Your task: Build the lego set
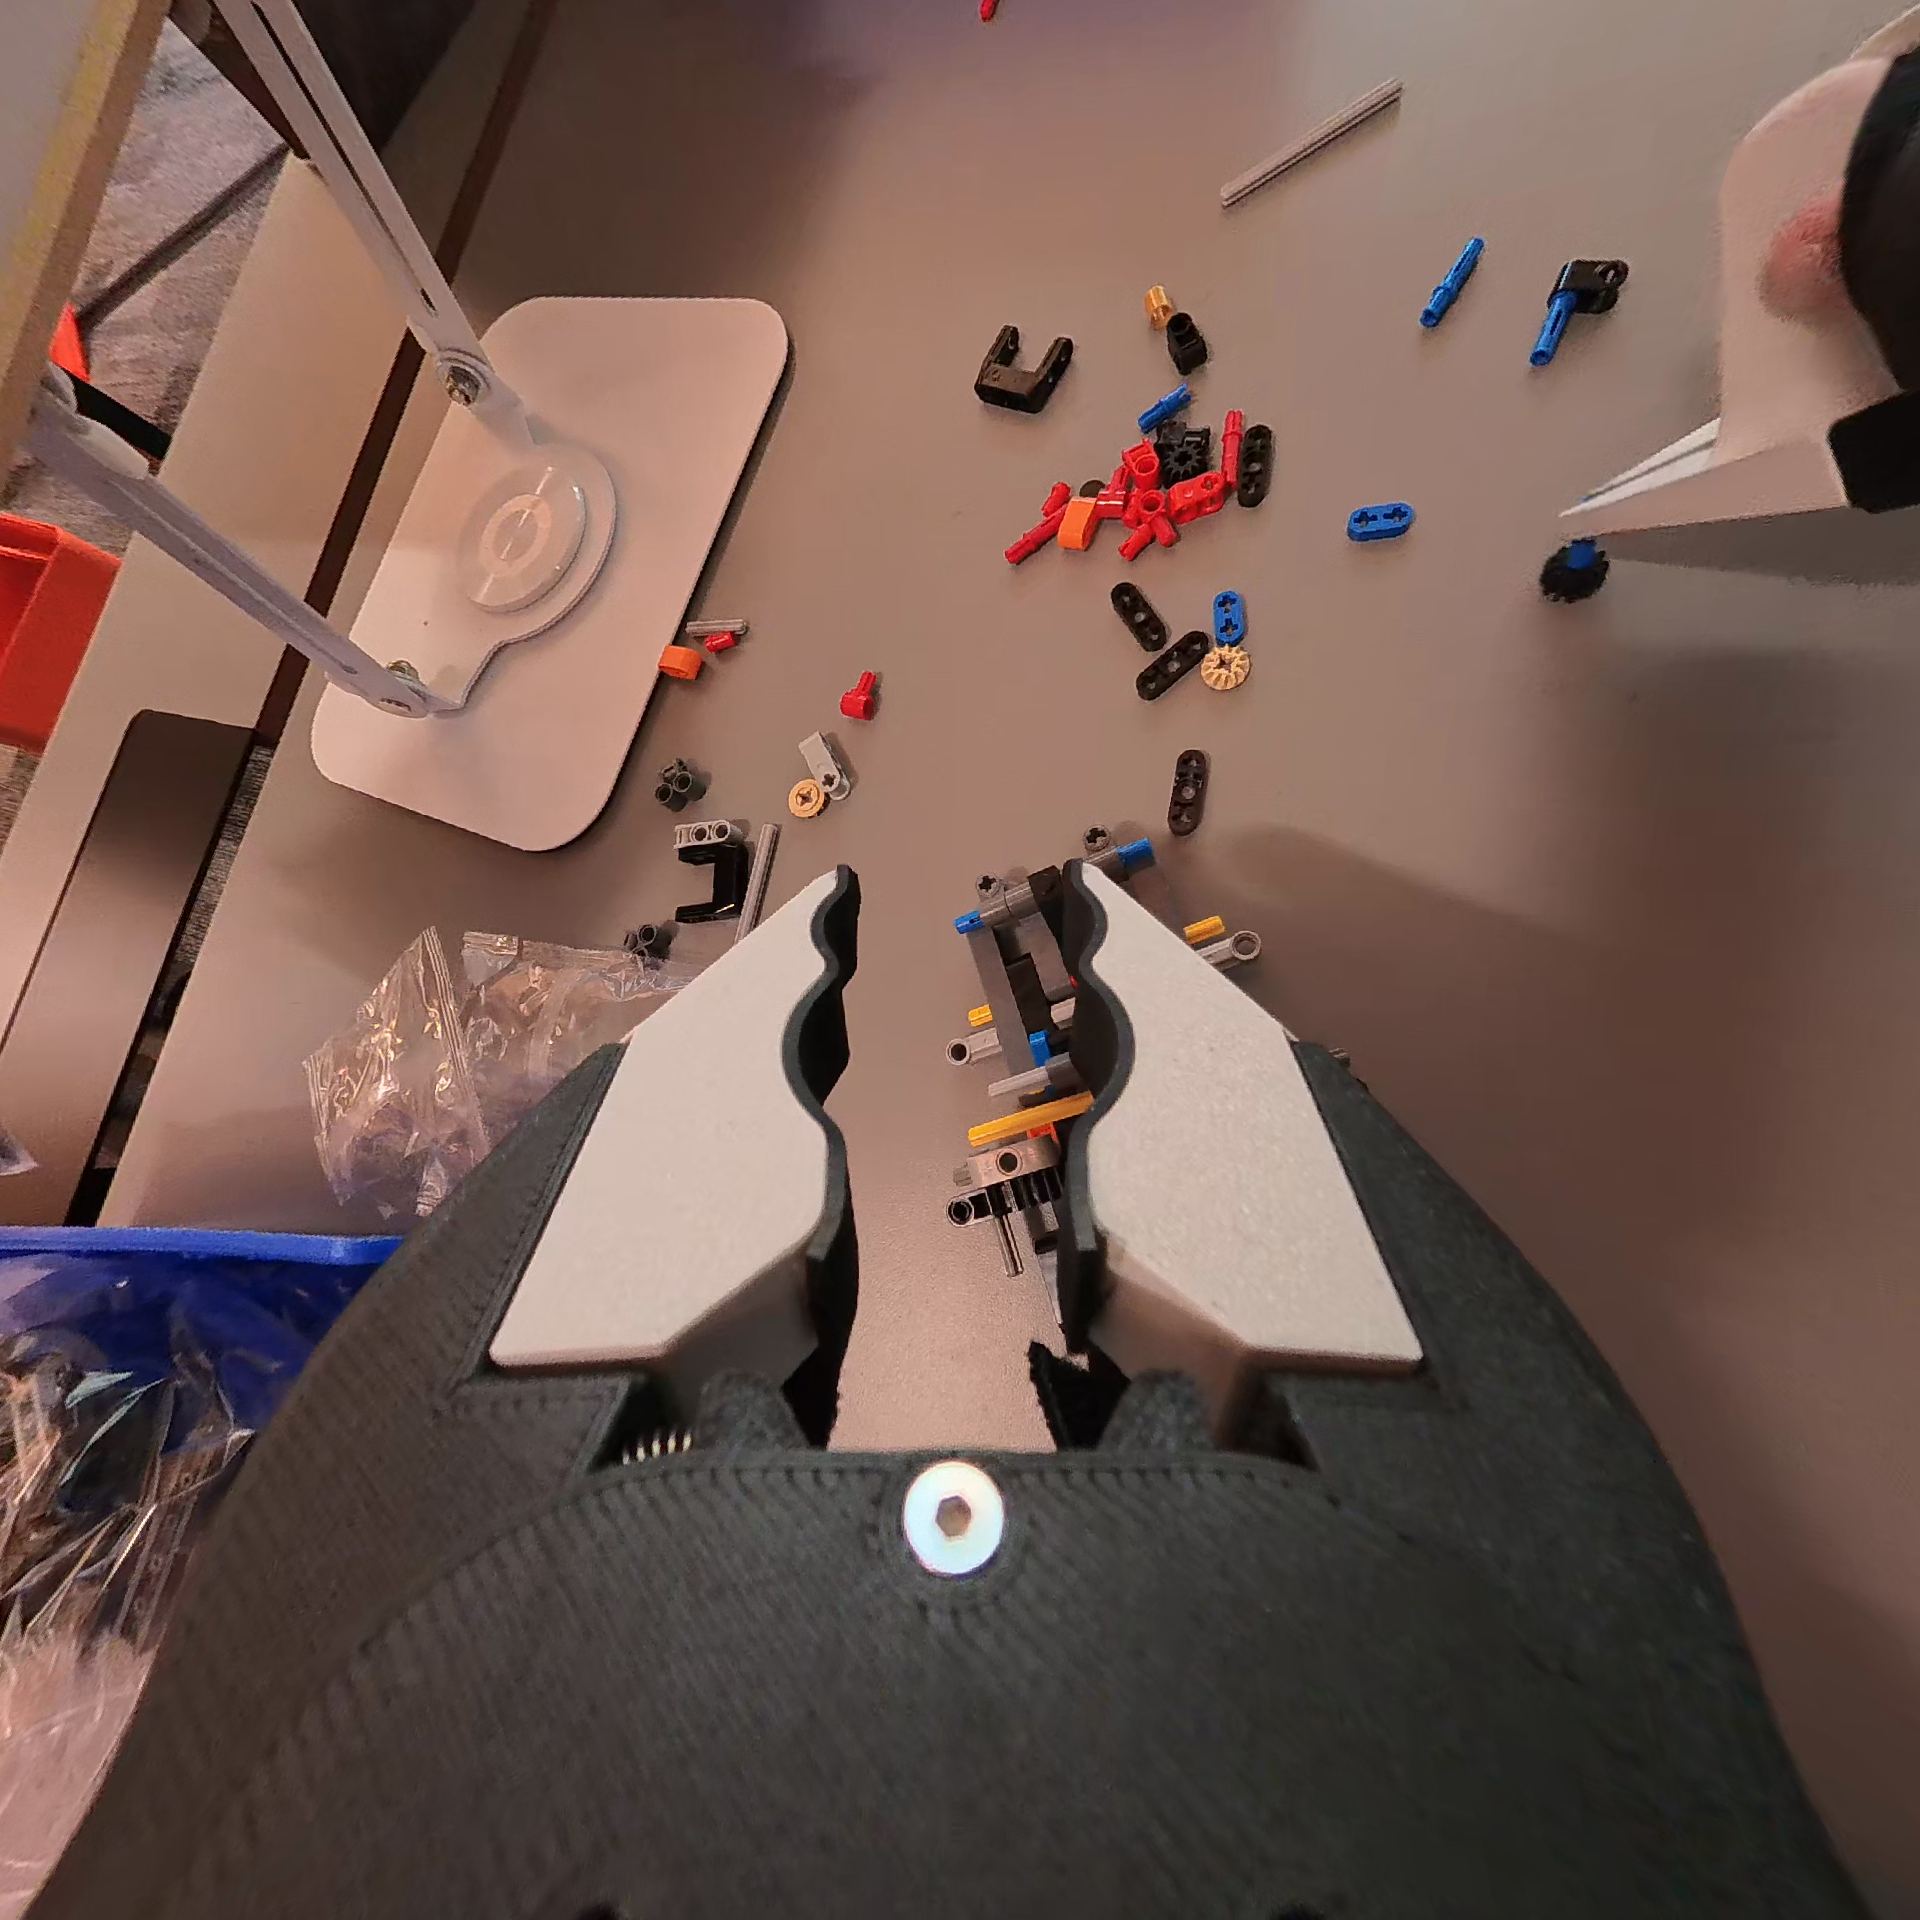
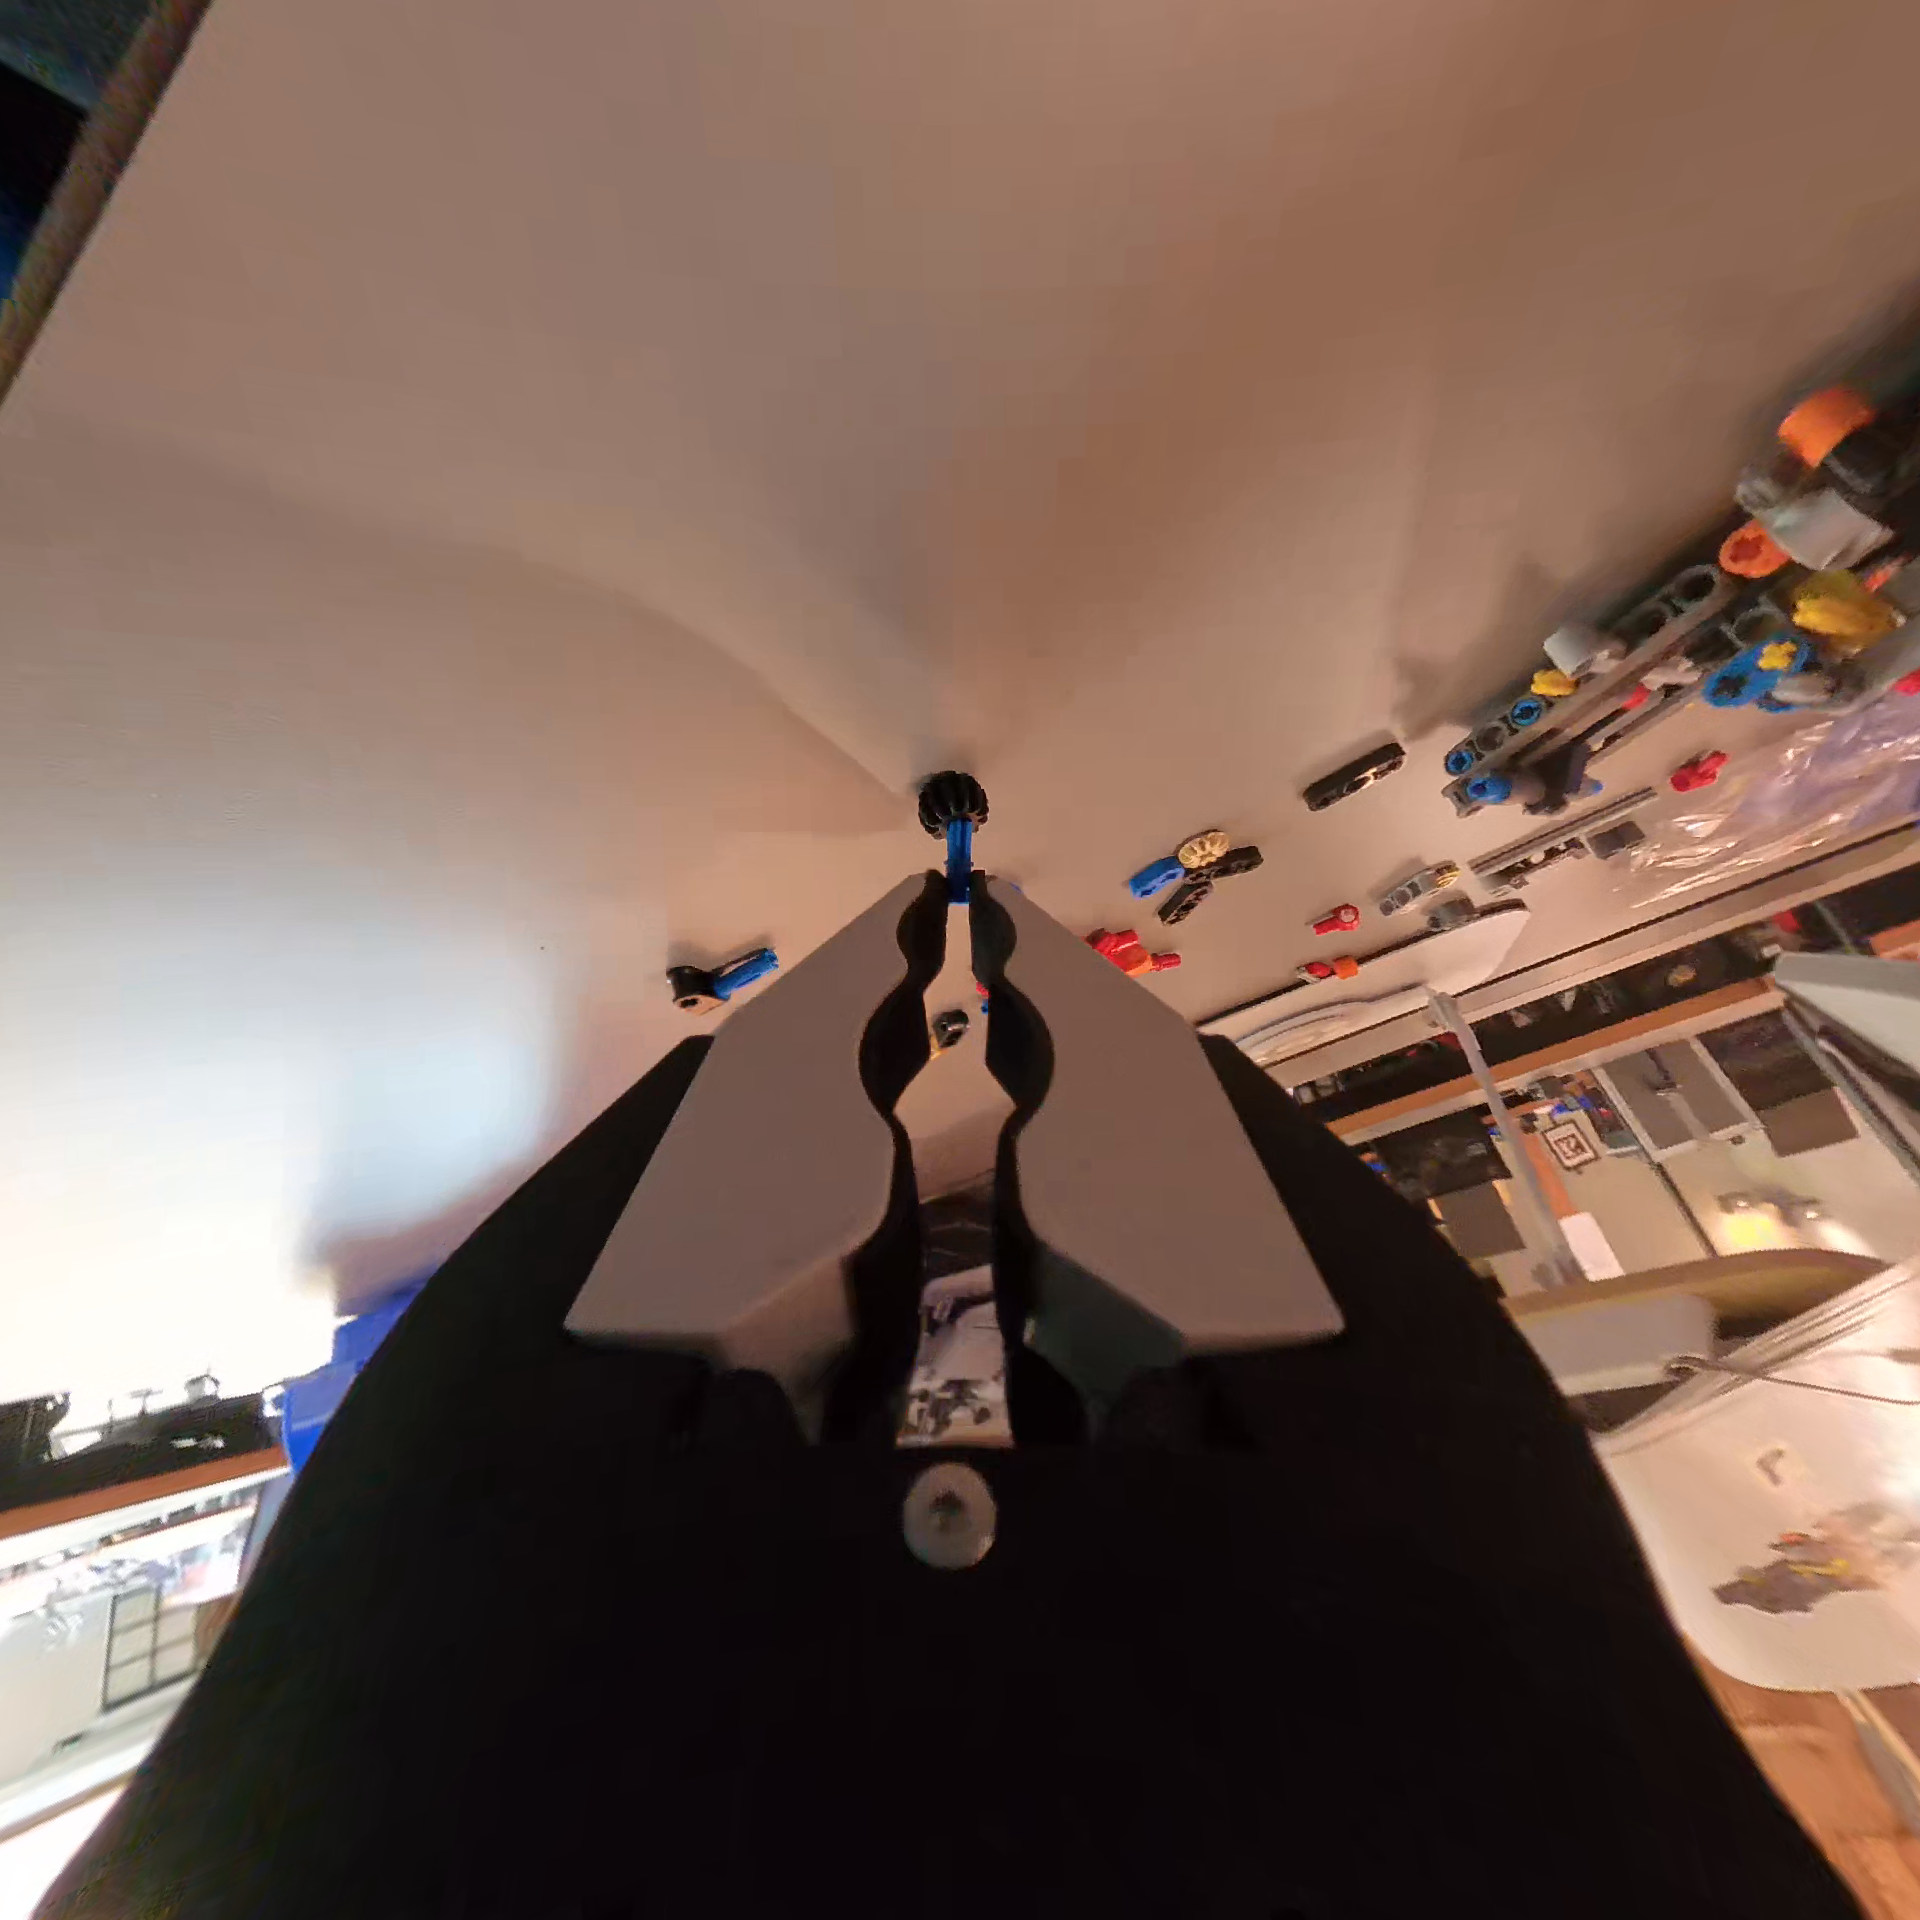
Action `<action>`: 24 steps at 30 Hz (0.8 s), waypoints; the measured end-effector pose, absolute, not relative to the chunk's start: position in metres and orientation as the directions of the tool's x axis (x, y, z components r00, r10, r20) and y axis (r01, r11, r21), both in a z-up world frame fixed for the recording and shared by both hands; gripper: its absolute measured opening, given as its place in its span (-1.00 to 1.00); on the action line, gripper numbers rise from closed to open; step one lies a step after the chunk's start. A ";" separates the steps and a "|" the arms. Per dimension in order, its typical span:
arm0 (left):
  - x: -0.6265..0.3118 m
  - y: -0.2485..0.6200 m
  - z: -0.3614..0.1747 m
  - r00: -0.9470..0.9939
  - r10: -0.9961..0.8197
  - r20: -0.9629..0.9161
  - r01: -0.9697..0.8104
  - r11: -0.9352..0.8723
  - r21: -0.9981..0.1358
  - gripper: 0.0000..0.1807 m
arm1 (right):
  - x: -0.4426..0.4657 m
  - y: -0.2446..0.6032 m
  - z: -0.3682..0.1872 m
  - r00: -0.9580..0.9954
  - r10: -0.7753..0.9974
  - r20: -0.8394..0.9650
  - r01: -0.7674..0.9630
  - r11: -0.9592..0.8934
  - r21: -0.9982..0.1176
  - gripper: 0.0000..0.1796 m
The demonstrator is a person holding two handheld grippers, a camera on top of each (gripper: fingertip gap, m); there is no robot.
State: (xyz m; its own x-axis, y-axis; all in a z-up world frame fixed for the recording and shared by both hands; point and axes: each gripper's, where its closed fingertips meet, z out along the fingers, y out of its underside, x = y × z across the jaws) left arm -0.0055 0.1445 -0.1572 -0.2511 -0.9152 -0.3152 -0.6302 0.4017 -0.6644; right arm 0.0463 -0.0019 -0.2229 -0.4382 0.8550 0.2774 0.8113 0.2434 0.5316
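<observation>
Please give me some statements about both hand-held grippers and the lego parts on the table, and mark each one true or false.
1. The right hand-held gripper pinches a blue pin with a black gear on its end. True.
2. The left hand-held gripper is shut on a red pin. False: it is open and holds nothing.
3. The partly built assembly lies on the table under the left gripper's fingers. True.
4. A crumpled clear plastic bag lies on the lamp base. False: it lies beside it.

My left wrist view: high, looking down over table (image 1: 1455,1039). My right wrist view: low, close, rolled. Both share scattered lego pieces (image 1: 1153,488).
</observation>
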 end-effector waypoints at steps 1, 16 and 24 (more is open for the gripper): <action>-0.005 0.144 -0.157 -0.252 -0.915 -0.316 -0.630 0.403 -0.664 -0.58 | 0.046 -0.002 -0.223 -0.444 0.855 0.268 0.804 0.248 0.541 -0.99; -0.006 0.145 -0.156 -0.250 -0.916 -0.315 -0.627 0.401 -0.668 -0.58 | 0.041 -0.003 -0.223 -0.497 0.848 0.187 0.713 0.276 0.645 -0.99; -0.006 0.144 -0.156 -0.253 -0.916 -0.311 -0.625 0.400 -0.670 -0.58 | 0.037 -0.004 -0.223 -0.428 0.886 0.177 0.757 0.244 0.607 -0.99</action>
